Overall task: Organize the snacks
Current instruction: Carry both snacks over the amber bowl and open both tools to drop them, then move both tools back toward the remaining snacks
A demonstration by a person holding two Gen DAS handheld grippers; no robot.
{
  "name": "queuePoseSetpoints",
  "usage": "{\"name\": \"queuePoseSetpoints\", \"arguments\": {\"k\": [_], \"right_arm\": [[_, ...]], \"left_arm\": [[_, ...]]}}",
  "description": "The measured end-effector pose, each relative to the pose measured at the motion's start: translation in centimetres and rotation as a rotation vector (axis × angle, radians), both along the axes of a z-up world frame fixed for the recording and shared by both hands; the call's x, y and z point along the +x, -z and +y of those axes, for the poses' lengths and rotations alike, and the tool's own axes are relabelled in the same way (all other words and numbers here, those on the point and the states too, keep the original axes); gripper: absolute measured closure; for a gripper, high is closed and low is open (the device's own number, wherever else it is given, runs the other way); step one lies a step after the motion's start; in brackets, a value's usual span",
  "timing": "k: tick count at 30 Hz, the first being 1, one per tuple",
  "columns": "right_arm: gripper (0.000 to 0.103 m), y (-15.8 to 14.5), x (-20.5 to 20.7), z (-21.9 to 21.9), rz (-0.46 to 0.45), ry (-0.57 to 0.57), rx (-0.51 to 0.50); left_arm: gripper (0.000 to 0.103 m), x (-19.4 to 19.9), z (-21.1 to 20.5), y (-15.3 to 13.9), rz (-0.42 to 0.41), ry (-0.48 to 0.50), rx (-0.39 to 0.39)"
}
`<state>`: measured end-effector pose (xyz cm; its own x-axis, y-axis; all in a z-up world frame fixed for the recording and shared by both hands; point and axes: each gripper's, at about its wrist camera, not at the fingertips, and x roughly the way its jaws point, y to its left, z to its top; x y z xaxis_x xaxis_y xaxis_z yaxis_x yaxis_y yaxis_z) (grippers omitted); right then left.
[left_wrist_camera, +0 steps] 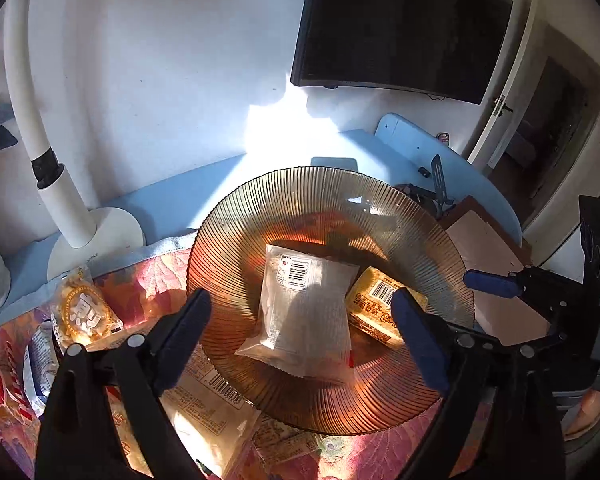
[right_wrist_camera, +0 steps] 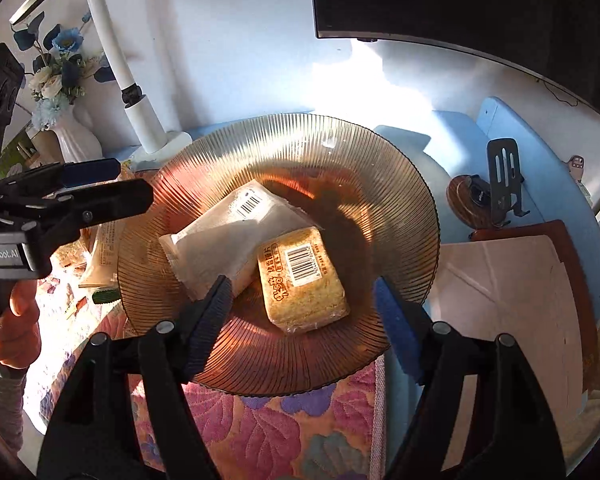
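An amber ribbed glass plate (left_wrist_camera: pixel 260 392) (right_wrist_camera: pixel 380 184) sits on a floral cloth (right_wrist_camera: pixel 268 420). On it lie a translucent white snack packet (left_wrist_camera: pixel 304 320) (right_wrist_camera: pixel 220 248) and a yellow rice-cracker packet (left_wrist_camera: pixel 376 300) (right_wrist_camera: pixel 304 284), side by side. My left gripper (left_wrist_camera: pixel 304 340) is open and empty above the near side of the plate, its fingers either side of the white packet. My right gripper (right_wrist_camera: pixel 300 320) is open and empty over the plate's near rim, by the yellow packet. Several more snack packets (left_wrist_camera: pixel 84 312) lie on the cloth left of the plate.
A white lamp stand (left_wrist_camera: pixel 92 236) stands at the back left by the wall. A vase of blue flowers (right_wrist_camera: pixel 68 128) is further left. A dark monitor (left_wrist_camera: pixel 400 24) hangs behind. A brown board (right_wrist_camera: pixel 512 300) and a black phone stand (right_wrist_camera: pixel 504 180) lie to the right.
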<state>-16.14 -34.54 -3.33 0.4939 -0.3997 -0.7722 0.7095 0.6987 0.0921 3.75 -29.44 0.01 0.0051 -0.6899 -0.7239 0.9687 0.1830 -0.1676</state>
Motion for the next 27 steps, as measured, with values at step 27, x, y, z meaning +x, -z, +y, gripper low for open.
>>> {"name": "queuePoseSetpoints", "arguments": {"k": [27], "right_arm": [[0.011,6.5,11.7,18.3,-0.006,-0.216,-0.149]], "left_arm": [[0.009,7.5,27.3,9.2,-0.143,-0.588,0.069]]}}
